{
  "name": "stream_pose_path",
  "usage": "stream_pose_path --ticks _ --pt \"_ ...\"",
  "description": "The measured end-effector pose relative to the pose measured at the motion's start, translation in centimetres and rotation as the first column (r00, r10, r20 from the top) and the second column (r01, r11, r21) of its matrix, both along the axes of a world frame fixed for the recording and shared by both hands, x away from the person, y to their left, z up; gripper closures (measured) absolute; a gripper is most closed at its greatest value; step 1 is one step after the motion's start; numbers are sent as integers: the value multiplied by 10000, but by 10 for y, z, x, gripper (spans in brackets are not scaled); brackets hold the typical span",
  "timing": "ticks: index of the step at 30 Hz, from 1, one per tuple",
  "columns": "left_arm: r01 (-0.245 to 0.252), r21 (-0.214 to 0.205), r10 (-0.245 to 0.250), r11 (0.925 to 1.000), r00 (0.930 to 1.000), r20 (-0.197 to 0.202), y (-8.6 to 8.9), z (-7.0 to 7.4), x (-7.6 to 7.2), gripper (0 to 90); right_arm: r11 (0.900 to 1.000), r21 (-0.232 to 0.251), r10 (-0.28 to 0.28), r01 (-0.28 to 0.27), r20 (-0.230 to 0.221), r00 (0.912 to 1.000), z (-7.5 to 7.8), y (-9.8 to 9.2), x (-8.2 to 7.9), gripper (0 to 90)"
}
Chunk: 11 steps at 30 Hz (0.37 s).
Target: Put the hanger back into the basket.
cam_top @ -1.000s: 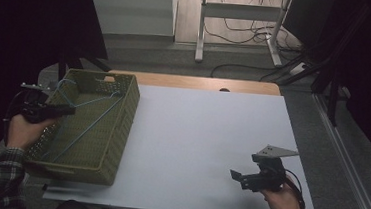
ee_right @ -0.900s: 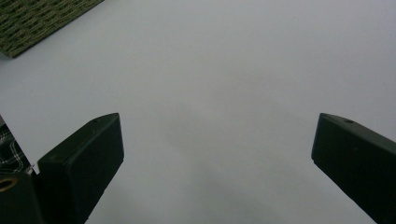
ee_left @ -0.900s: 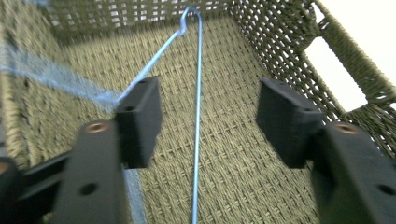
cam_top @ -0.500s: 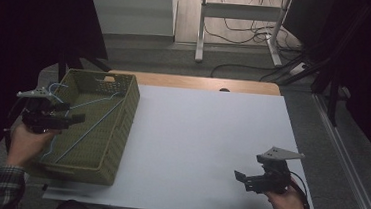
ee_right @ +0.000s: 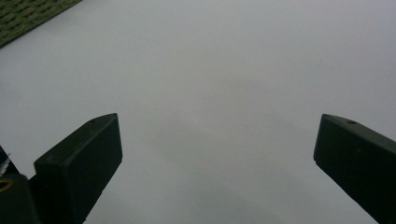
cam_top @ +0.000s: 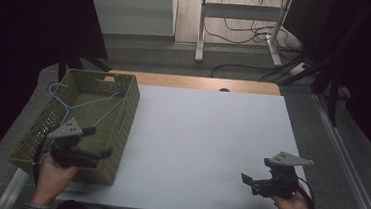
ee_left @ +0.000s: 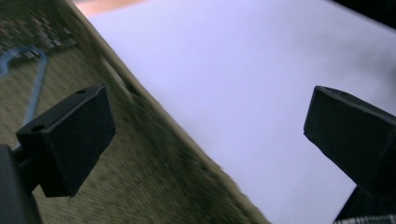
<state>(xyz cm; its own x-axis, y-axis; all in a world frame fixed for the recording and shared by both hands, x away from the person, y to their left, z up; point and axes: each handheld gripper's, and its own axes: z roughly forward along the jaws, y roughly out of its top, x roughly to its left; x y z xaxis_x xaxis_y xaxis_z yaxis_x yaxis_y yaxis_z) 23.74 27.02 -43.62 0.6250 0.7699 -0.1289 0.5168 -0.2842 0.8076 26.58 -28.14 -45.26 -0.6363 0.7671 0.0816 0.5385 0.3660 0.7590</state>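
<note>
A thin light-blue wire clothes hanger (cam_top: 80, 107) lies flat on the floor of a rectangular olive-green woven basket (cam_top: 129, 111), toward its far end. The hanger's hook curls up by the far left wall, its triangular body spreading toward the basket's right wall (the near part is hidden). The basket sits at the table's left edge, open side up, long axis running away from the person

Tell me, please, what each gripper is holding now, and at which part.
Nothing is held. The left gripper has just opened, jaws empty, over the basket; the blue hanger lies inside. The right gripper is open and empty.
</note>
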Motion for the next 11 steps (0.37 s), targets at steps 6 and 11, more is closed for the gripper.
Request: stream_pose_path --ticks 6,11 --pt "-94 701 116 9975 9995 -307 -12 -20 -3 0 9991 -394 134 -135 -22 9999 -6 4 0 8" --pt "-126 590 150 9982 9991 -392 -11 -23 -1 0 9983 -550 204 -200 81 9998 -7 4 1 8"
